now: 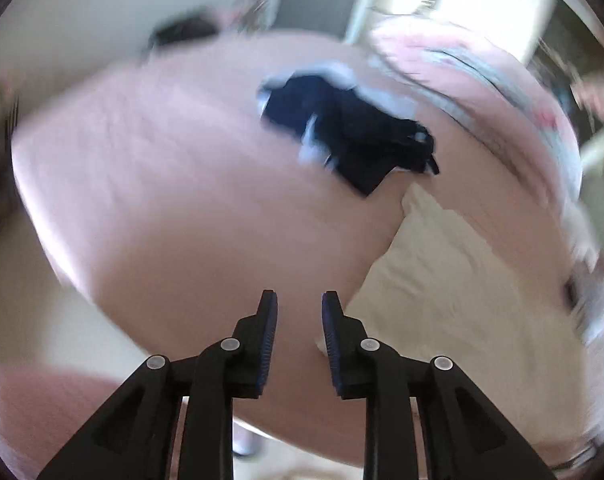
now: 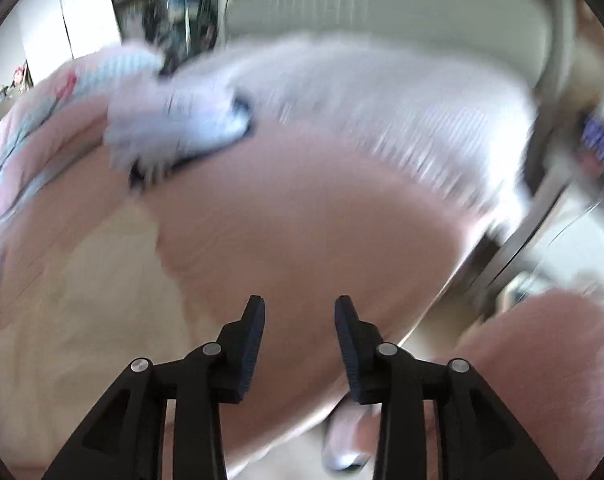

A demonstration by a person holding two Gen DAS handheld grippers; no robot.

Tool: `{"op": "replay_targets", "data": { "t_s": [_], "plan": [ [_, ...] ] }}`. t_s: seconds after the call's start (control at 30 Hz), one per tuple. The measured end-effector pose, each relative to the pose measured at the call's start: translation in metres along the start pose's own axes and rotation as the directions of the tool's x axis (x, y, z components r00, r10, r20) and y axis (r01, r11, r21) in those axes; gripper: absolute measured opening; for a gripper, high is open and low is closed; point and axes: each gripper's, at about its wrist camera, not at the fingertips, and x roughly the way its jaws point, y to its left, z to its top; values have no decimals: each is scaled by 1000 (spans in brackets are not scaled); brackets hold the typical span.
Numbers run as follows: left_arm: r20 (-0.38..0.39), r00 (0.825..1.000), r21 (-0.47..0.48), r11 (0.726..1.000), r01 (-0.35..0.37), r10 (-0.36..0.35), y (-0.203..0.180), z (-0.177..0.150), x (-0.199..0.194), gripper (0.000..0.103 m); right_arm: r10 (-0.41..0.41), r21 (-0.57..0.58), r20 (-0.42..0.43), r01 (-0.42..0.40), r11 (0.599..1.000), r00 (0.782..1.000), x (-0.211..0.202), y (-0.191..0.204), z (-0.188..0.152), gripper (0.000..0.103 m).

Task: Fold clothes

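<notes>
Both views are blurred. A pink-sheeted bed (image 1: 161,180) carries the clothes. A dark garment (image 1: 354,136), mixed with pale blue-white cloth, lies bunched toward the far side of the bed, near a pink patterned quilt (image 1: 482,80). A cream garment (image 1: 442,280) lies spread at the near edge. The left claw (image 1: 299,304) is slightly parted with nothing between its jaws. The right claw (image 2: 299,308) stands somewhat wider, also holding nothing, above the near edge.

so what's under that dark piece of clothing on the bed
Under the dark garment a pale blue-white cloth shows at its edges, lying on the pink bedsheet. How far the pale cloth reaches beneath is covered, and the picture is blurred.
</notes>
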Motion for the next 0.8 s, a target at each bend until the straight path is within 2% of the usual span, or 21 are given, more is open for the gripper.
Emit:
{"op": "replay_targets", "data": {
  "t_s": [0.03,0.1,0.13,0.17,0.23,0.3,0.33,0.37,0.4,0.43,0.47,0.5,0.57,0.6,0.67,0.7,0.73,0.77,0.8],
  "plan": [
    [3,999,51,998,44,-44,-12,1,0,20,-54,-1,50,55,999,997,-9,-1,2,36],
    [-25,983,146,972,186,-184,-43,-1,2,20,17,-74,119,-8,997,993,-19,18,6,36],
    [-44,971,202,949,240,-236,-64,-7,4,21,77,-162,105,-59,985,992,-19,38,2,36],
    [-73,955,271,916,295,-286,-91,-16,5,21,136,-250,82,-112,962,987,-19,58,-3,36],
    [-150,915,411,818,403,-375,-150,-40,8,29,224,-463,-12,-204,863,975,-15,108,-32,36],
    [-246,862,504,701,504,-442,-202,-67,11,41,274,-624,-109,-280,730,956,-12,151,-62,36],
    [-287,848,538,657,528,-446,-223,-80,15,43,286,-682,-150,-308,663,946,-9,169,-78,36],
    [-326,837,570,615,544,-439,-245,-94,19,43,267,-720,-172,-306,623,948,-4,177,-88,36],
    [-346,844,611,584,535,-410,-258,-105,25,44,244,-754,-191,-301,584,951,1,185,-97,36],
    [-357,857,655,555,513,-371,-266,-115,32,44,241,-776,-180,-288,561,954,5,181,-97,40],
    [-365,862,684,527,505,-352,-263,-117,34,44,240,-797,-167,-274,538,956,7,176,-97,44],
    [-372,862,704,500,504,-344,-254,-114,34,45,212,-805,-158,-250,538,964,13,161,-88,61],
    [-387,863,743,445,501,-326,-236,-109,33,41,140,-811,-128,-185,555,982,27,129,-69,63],
    [-388,870,745,451,491,-305,-225,-102,35,37,98,-810,-105,-142,569,990,36,112,-58,63],
    [-387,887,735,496,462,-252,-201,-85,40,38,66,-714,-165,-165,681,984,49,83,-29,67],
    [-376,894,727,521,448,-245,-197,-78,38,39,55,-658,-198,-174,733,979,56,69,-14,64],
    [-359,900,717,546,434,-246,-197,-72,35,39,43,-680,-148,-133,721,988,52,72,-11,61],
    [-325,907,722,550,420,-266,-203,-71,27,39,72,-711,-90,-114,694,993,42,81,-14,60],
    [-321,893,723,529,446,-315,-213,-74,19,39,127,-719,-105,-164,675,986,34,95,-22,60]
  ]
}}
